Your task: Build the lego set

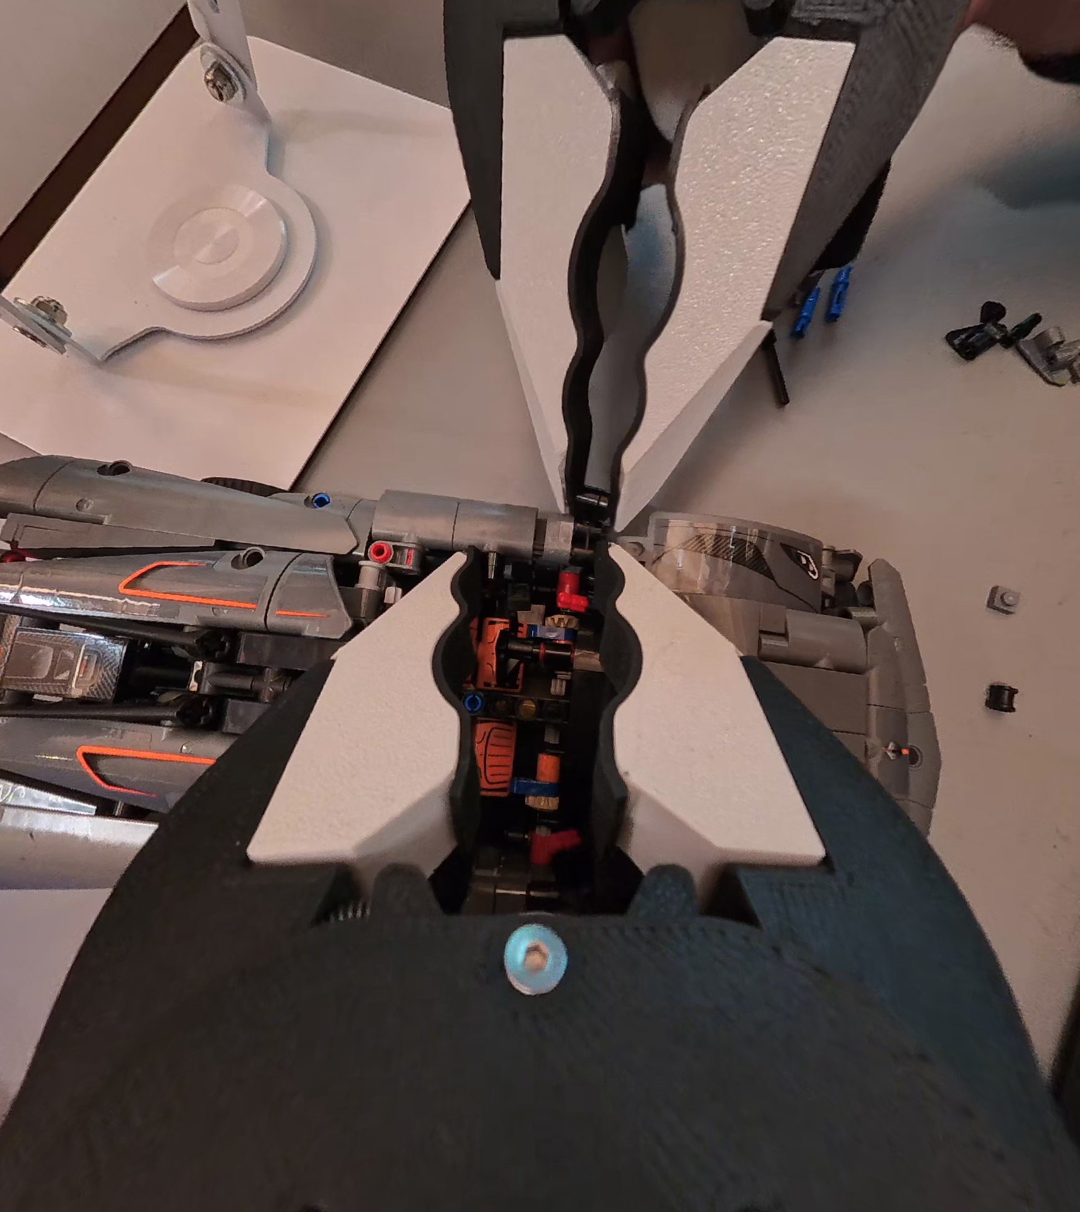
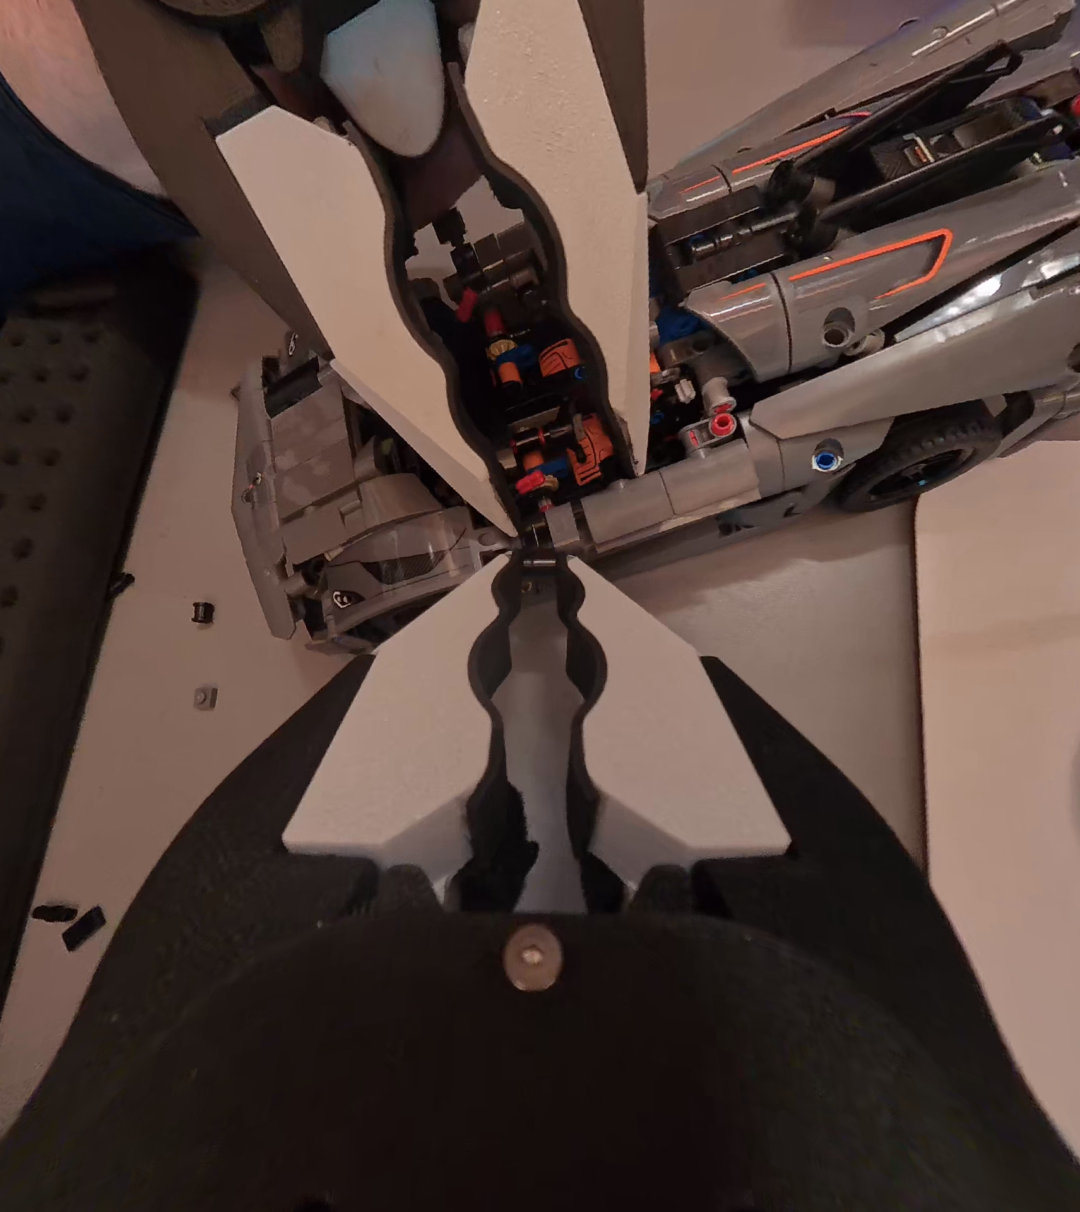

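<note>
A grey Lego sports car (image 1: 150,590) with orange stripes lies across the table; it also shows in the right wrist view (image 2: 852,315). My left gripper (image 1: 540,551) is open, and its fingers reach down over the car's open cockpit with its orange seats. It comes in from the top of the right wrist view (image 2: 576,502). My right gripper (image 2: 537,564) is shut on a small black pin (image 2: 538,563) at the car's grey side sill, just behind the front wheel arch. From the left wrist view the right gripper (image 1: 593,508) comes down from above with the pin (image 1: 591,502) at its tips.
A white base plate with a metal stand (image 1: 130,367) lies beside the car. Loose parts lie on the table: blue pins (image 1: 822,305), a black and grey cluster (image 1: 1022,341), a small grey piece (image 1: 1003,598), a black bush (image 1: 1001,697). A black perforated mat (image 2: 19,590) borders the table.
</note>
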Demonstrator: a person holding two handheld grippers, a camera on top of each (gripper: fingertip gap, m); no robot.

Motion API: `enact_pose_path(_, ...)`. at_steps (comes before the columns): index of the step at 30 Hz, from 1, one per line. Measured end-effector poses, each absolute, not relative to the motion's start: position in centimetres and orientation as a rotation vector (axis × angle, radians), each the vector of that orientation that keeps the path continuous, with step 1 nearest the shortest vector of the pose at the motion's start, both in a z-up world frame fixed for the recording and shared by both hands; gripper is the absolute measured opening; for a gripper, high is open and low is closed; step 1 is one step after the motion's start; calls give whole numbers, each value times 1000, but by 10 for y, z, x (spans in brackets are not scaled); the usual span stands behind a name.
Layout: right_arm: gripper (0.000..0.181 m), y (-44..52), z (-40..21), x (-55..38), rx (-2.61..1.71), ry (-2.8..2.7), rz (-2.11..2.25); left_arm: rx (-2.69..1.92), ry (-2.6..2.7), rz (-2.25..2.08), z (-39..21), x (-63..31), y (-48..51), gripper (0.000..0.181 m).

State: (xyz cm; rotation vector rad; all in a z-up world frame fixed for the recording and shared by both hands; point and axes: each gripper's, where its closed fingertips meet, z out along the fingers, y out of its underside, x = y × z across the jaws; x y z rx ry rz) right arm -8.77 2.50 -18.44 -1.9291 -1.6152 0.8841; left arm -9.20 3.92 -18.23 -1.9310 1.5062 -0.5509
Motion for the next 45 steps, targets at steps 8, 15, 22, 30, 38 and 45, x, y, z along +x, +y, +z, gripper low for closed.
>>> enact_pose_path(8,22,29,-191,-88,-1888,-1668,799,-1922,1496,-596,-182,-92,36,33)
enact_pose_path(15,22,28,-183,-90,-1835,-1638,848,-1912,1509,-601,-182,-93,35,34)
enact_pose_path(22,18,27,-183,-91,-1808,-1657,836,-1908,1517,-587,-182,-95,35,33)
enact_pose_path(30,28,31,-182,-90,-1791,-1659,793,-1891,1544,-587,-183,-94,32,34)
enact_pose_path(38,30,30,-184,-91,-1752,-1673,782,-1872,1559,-568,-183,-93,32,33)
enact_pose_path(45,26,31,-183,-92,-1763,-1652,799,-1873,1554,-566,-183,-93,33,33)
